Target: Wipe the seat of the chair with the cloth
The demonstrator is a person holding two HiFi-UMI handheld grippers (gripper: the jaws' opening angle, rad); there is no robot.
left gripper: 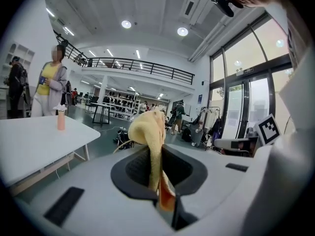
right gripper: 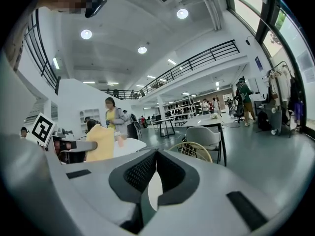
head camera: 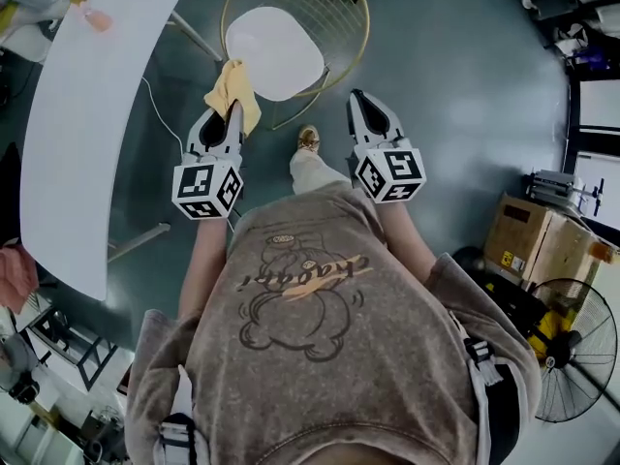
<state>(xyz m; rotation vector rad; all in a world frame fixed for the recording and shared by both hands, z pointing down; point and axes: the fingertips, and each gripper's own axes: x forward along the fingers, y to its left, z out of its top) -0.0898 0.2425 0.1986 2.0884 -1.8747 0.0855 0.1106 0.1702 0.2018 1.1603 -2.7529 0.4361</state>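
A person stands over a gold wire-frame chair (head camera: pixel 341 8), the left gripper (head camera: pixel 235 110) clamped on a crumpled yellow cloth (head camera: pixel 231 87) at the left edge of the white cushioned seat (head camera: pixel 276 51). The right gripper (head camera: pixel 356 98), jaws pressed together on nothing, hovers off the seat's right side. A long white curved table (head camera: pixel 92 114) stands to the left.

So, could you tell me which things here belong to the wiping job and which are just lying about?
Job: cloth, chair seat, left hand-held gripper shut on the cloth.
Lying about: table, bottle, box, fan.
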